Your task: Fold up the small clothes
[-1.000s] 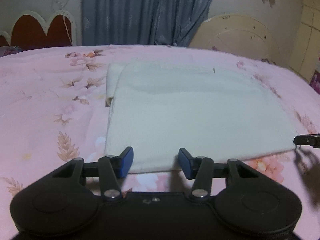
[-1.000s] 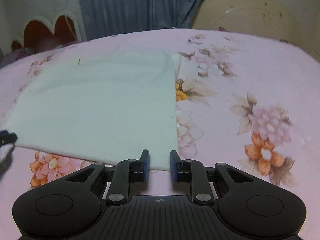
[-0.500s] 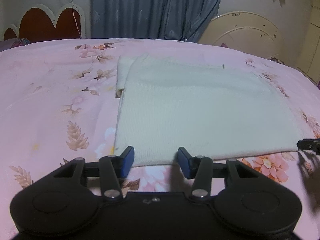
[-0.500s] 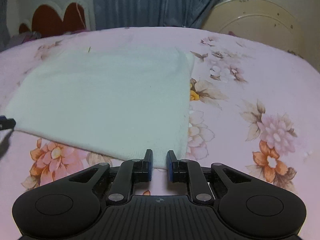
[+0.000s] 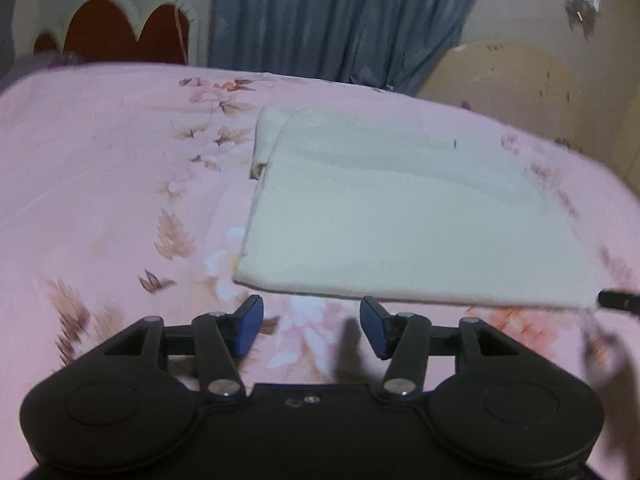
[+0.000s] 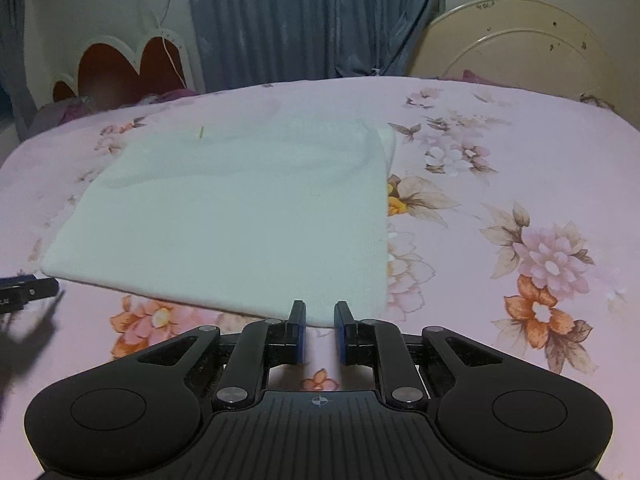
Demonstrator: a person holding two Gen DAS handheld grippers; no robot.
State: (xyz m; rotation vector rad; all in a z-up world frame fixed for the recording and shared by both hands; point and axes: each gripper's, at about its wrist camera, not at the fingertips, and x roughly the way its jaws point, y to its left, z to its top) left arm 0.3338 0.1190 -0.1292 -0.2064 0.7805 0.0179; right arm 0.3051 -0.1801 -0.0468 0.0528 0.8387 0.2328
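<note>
My left tongs (image 5: pixel 311 330) gape empty and right tongs (image 6: pixel 320 330) hang narrowly parted, holding nothing, just short of the folded cream garment (image 6: pixel 240 216) lying mid-bed (image 6: pixel 520 140), hem nearest for pinching.

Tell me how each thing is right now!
Cloth: folded, lying flat on the bed, not held.
Left gripper: fingers open, nothing between them, just short of the cloth's near edge.
Right gripper: fingers narrowly apart, empty, at the cloth's near edge.
Bedsheet: spread smooth.
Curtain: drawn shut.
</note>
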